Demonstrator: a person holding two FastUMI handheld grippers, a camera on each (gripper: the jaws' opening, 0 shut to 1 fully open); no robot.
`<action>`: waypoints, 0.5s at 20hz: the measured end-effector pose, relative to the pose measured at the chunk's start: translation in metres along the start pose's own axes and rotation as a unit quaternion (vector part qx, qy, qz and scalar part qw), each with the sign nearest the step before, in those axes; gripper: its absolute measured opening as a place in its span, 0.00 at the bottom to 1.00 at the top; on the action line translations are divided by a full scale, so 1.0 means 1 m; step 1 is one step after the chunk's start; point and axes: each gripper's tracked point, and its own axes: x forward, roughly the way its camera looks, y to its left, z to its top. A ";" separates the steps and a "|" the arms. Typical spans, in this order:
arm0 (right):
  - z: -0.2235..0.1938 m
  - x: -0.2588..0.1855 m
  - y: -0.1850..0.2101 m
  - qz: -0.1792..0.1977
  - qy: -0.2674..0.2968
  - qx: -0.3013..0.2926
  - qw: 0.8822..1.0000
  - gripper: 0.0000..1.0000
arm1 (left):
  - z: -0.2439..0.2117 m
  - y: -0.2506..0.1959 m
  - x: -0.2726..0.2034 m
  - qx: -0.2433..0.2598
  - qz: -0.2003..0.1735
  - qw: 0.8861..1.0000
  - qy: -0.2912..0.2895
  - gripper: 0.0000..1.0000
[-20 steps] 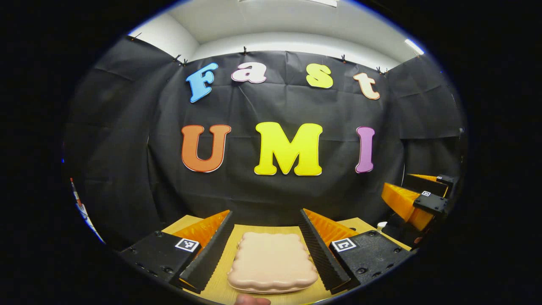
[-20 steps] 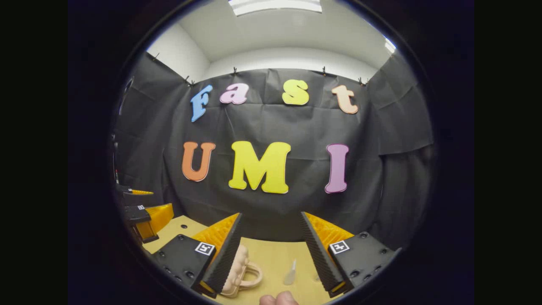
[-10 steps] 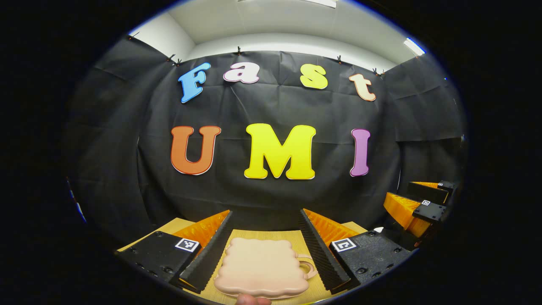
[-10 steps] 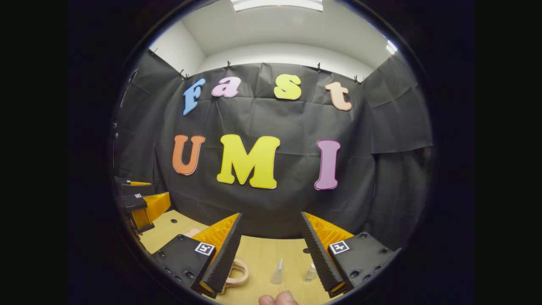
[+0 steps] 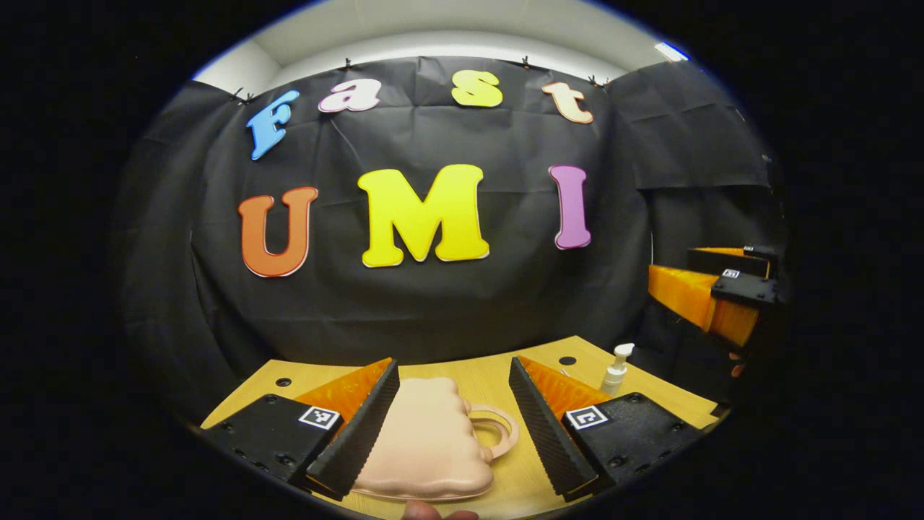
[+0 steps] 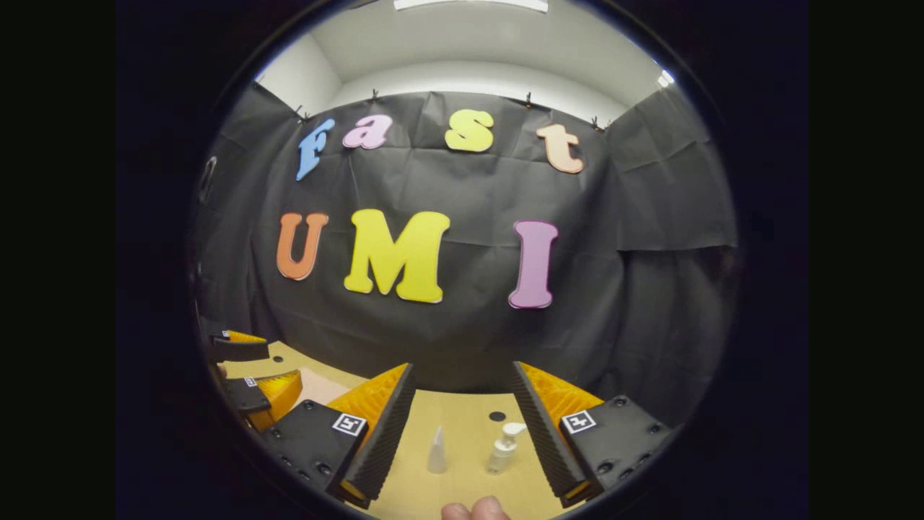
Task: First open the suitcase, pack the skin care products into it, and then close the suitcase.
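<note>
A small pale pink suitcase [image 5: 433, 440] with a scalloped edge lies flat and closed on the wooden table [image 5: 534, 361], its handle [image 5: 499, 426] pointing right. My left gripper [image 5: 453, 363] is open above it, and the left finger hides the case's left edge. A white pump bottle [image 5: 616, 368] stands beyond the right finger. In the right gripper view, my right gripper [image 6: 462, 368] is open, with a small cone-shaped bottle [image 6: 437, 449] and the pump bottle [image 6: 503, 448] upright on the table between its fingers. A strip of the suitcase [image 6: 317, 386] shows at the left.
The right gripper [image 5: 722, 289] hangs at the far right of the left gripper view, and the left gripper [image 6: 253, 375] at the left edge of the right gripper view. The table has small round holes [image 6: 497, 416]. Black cloth closes off the back.
Both views have tipped down, showing more table. The suitcase now sits further left between my left fingers with its handle in sight. The two bottles have come between my right fingers.
</note>
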 end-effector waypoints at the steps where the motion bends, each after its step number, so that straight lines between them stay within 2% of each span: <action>1: -0.006 -0.001 -0.012 -0.008 0.007 -0.002 1.000 0.79 | -0.008 -0.010 0.006 0.013 -0.007 1.000 0.009 0.98; 3: -0.021 -0.004 -0.035 -0.025 0.021 -0.005 0.999 0.79 | -0.025 -0.026 0.019 0.054 -0.018 0.998 0.030 0.98; 6: -0.049 -0.008 -0.071 -0.053 0.047 -0.003 0.997 0.79 | -0.074 -0.051 0.039 0.115 -0.040 0.989 0.088 0.99; 10: -0.078 -0.012 -0.112 -0.086 0.074 0.002 0.994 0.80 | -0.126 -0.065 0.052 0.228 -0.041 0.961 0.150 0.98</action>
